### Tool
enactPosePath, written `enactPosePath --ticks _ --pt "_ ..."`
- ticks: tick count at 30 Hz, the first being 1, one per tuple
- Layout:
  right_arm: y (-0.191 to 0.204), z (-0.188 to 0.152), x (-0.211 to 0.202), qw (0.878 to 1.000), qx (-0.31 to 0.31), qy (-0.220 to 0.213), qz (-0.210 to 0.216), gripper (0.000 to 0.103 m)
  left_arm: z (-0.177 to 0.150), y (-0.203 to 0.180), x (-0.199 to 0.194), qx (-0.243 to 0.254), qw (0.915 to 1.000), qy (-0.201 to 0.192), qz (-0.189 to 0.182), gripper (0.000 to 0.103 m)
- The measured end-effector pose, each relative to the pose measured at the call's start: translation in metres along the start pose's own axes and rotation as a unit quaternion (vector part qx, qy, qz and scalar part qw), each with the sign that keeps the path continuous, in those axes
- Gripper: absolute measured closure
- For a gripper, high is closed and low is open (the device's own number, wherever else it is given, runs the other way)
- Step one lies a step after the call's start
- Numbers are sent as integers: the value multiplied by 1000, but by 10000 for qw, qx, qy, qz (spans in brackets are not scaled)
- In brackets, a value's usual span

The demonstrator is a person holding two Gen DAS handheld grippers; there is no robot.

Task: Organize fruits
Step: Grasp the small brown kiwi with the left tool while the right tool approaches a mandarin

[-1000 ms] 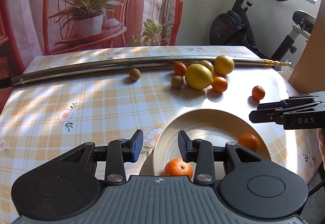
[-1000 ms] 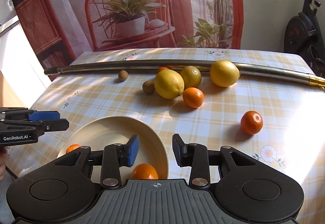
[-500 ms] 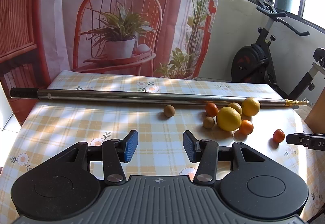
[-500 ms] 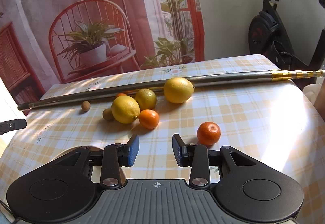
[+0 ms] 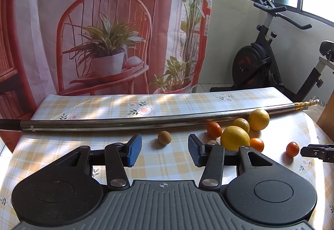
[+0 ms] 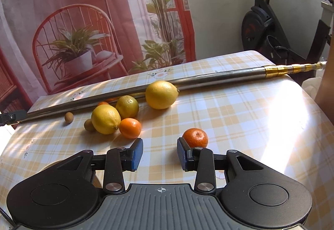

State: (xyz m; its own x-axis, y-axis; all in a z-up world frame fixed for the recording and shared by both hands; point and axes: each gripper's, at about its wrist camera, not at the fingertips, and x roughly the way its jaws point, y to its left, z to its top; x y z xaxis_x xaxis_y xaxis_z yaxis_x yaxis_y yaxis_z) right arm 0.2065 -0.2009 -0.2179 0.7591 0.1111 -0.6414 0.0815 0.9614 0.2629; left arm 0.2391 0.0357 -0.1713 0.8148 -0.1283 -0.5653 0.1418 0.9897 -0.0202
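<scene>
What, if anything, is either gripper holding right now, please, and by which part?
Nothing is held: the left gripper and the right gripper are both open and empty, above the table.

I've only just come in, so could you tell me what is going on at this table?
A person holds a gripper in each hand, sorting fruit. Both the left gripper and right gripper are open and empty. The right one sits close to a lone mandarin. Lemons, small oranges and two small brown fruits lie loose by a metal pole.

Bright window sunlight glares on the tablecloth (image 6: 261,117); sharp focus, fisheye-bent edges.
</scene>
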Motion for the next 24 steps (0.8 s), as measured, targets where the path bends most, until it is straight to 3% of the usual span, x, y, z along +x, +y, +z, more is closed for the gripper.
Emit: enactPosePath --ticks 8,16,24 --pt "-4 6 9 10000 61 -36 61 69 13 -5 62 140 9997 202 29 53" --pt "-17 7 18 9998 198 13 -82 69 9 -1 121 137 9974 694 113 55" --pt "-22 6 24 9996 257 63 -102 69 2 12 142 -177 9956 925 20 63"
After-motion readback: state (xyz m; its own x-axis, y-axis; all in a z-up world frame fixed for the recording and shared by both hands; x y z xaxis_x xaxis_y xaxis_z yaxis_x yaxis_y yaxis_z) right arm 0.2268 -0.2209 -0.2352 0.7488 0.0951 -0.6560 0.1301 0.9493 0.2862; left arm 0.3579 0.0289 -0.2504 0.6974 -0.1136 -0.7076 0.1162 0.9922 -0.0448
